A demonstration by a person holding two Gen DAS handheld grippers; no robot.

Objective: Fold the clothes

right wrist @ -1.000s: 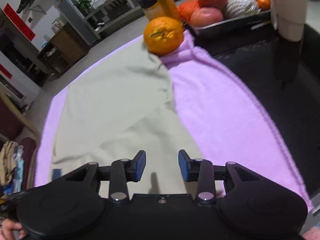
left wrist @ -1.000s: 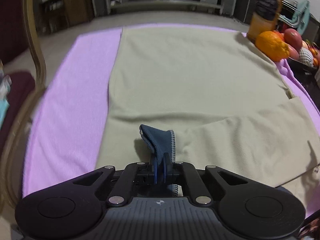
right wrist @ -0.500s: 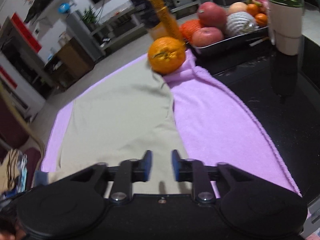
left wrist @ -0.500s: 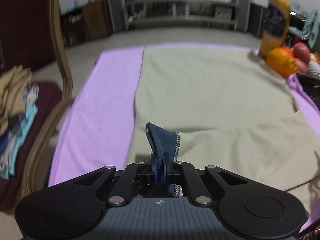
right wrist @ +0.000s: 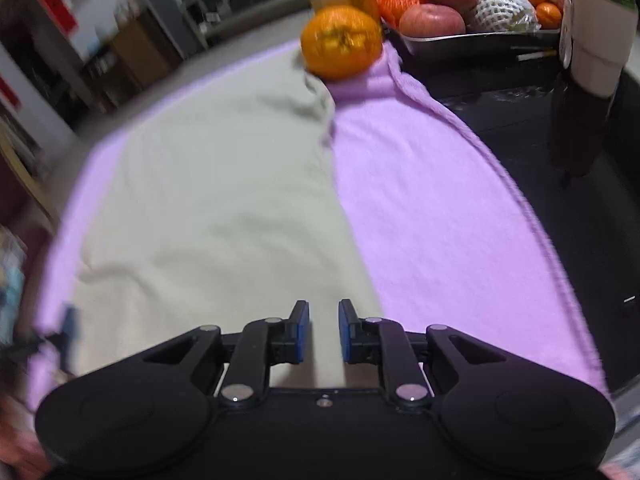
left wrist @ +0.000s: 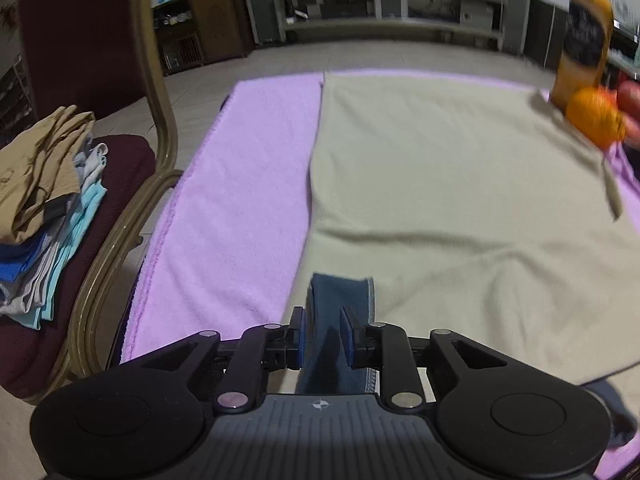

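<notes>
A: The shirt (left wrist: 452, 184) lies flat on the pink towel (left wrist: 240, 208) over the bench. The left claw (left wrist: 323, 334) stands apart around its blue cuff (left wrist: 340, 300), the right claw (right wrist: 324, 330) apart and empty

B: The cuff could slip free and flop back. The orange (right wrist: 340, 48) pins a far corner and may roll. A chair (left wrist: 132, 184) stacked with clothes (left wrist: 44, 200) stands left

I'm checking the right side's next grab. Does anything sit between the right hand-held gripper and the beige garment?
Nothing visible does. The right hand-held gripper is open directly over the beige garment; the orange sits at its far corner.
</notes>
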